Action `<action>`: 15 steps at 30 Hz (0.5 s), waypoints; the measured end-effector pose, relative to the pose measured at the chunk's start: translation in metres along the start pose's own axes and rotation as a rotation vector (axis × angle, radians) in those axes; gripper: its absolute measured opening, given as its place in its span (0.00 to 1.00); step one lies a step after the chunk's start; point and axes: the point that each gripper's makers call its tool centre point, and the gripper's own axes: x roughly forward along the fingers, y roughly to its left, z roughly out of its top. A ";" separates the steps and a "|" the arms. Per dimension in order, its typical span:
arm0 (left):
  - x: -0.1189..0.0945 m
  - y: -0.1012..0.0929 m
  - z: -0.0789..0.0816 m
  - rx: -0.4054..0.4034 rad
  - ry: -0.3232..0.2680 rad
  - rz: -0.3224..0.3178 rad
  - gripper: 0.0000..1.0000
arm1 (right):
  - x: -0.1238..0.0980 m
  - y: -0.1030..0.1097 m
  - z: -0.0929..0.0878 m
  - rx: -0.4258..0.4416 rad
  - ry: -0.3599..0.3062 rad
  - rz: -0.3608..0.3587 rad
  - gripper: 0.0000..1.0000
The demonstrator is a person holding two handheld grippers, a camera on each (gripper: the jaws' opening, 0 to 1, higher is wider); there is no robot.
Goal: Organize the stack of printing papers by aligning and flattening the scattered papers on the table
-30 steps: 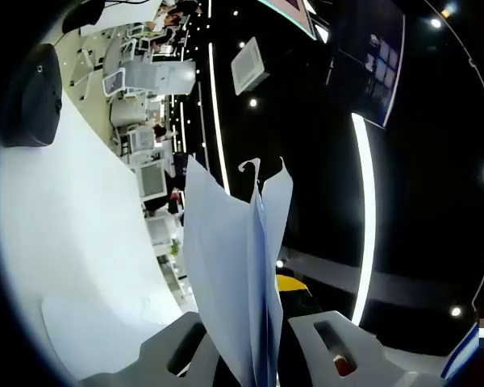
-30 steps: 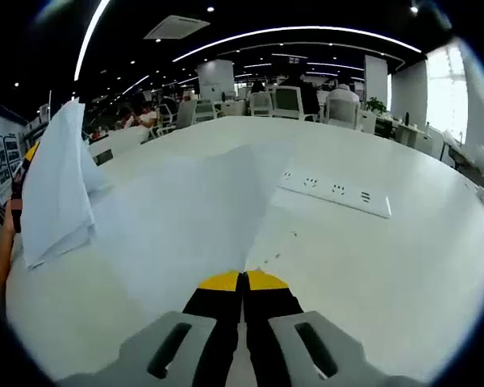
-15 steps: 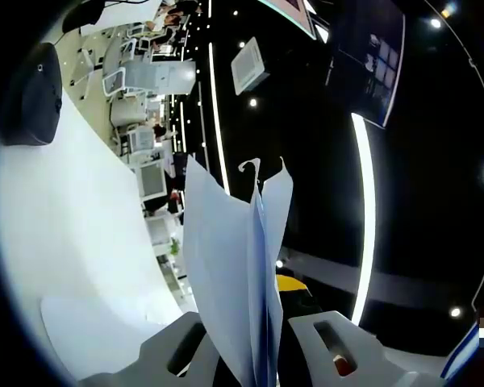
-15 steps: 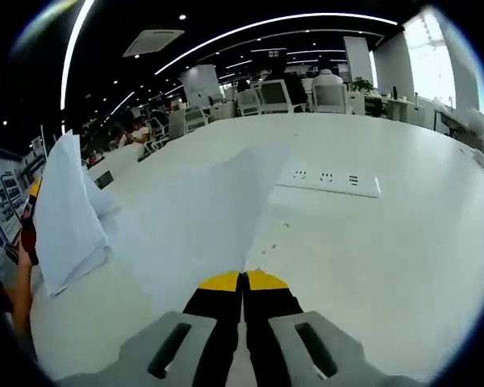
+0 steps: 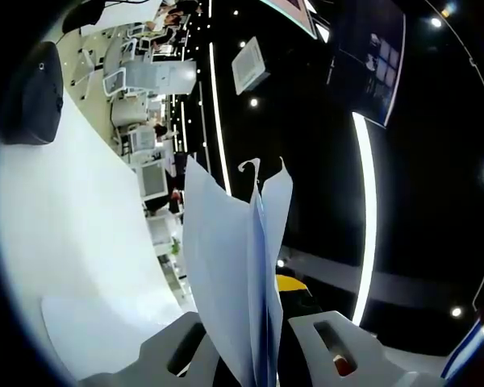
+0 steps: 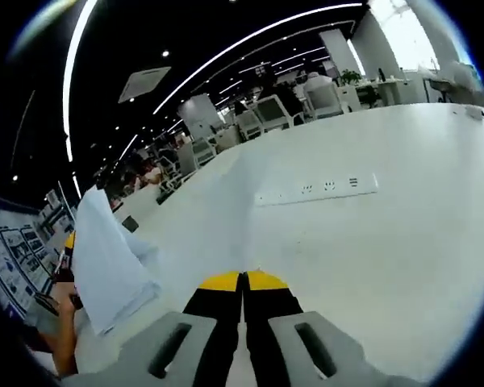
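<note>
My left gripper (image 5: 258,355) is shut on a bundle of white printing papers (image 5: 230,274). They stand up between its jaws, and their top edges splay apart. The same bundle (image 6: 109,262) hangs over the white table (image 6: 371,266) at the left of the right gripper view, with a person's hand (image 6: 63,347) below it. My right gripper (image 6: 244,280) is shut, its yellow tips pressed together on the corner of a single sheet (image 6: 198,234) that lies spread on the table ahead of it.
A white power strip (image 6: 319,188) is set into the table beyond the right gripper. A loose sheet (image 5: 97,330) lies on the table (image 5: 73,210) beside the left gripper, and a black rounded object (image 5: 32,93) sits farther along. Office chairs and people are in the background.
The right gripper view has tilted and swung, so the table and the held bundle sit differently in it. The left gripper and its papers have not moved.
</note>
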 end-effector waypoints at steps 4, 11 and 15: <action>0.000 0.001 0.000 0.003 0.001 0.004 0.06 | -0.007 0.012 0.006 0.072 -0.050 0.066 0.00; -0.001 0.000 -0.002 0.009 0.003 0.005 0.06 | -0.013 0.044 0.011 0.129 -0.147 0.198 0.00; -0.002 0.001 -0.003 0.011 0.004 0.011 0.06 | -0.013 0.055 0.010 0.141 -0.186 0.242 0.00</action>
